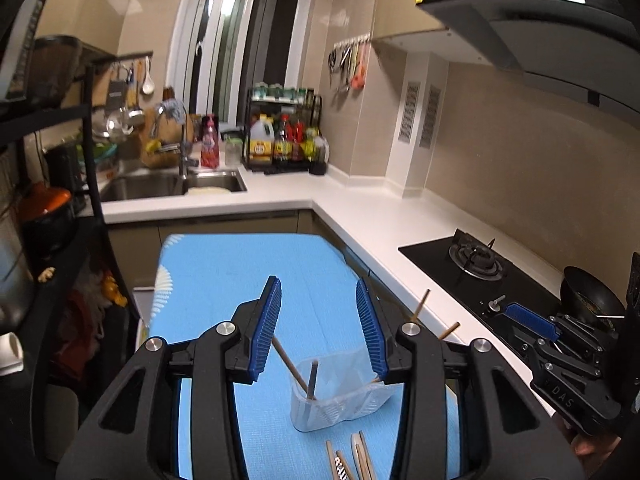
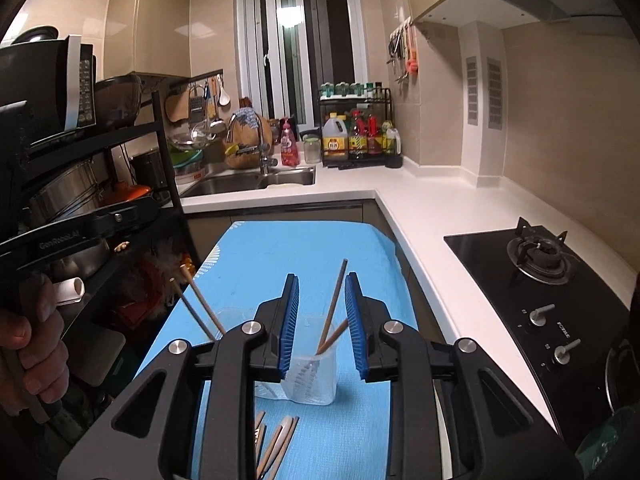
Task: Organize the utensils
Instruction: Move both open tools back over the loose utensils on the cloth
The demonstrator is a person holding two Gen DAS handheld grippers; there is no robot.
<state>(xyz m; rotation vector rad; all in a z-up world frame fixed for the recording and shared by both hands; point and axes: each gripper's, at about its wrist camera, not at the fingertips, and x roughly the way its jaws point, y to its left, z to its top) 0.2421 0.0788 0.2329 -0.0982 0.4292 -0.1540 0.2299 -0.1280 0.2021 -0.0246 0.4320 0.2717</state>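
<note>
Clear cup below right tongs, chopsticks between

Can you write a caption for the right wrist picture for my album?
Open right gripper above a clear plastic cup holding brown wooden chopsticks on a blue mat.

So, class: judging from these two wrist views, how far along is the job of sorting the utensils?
Done: several chopsticks already stand in the clear cup on the blue mat. In hand: nothing; the left gripper and right gripper are both open around the cup. Left: loose chopsticks lying on the mat in front of it.
</note>
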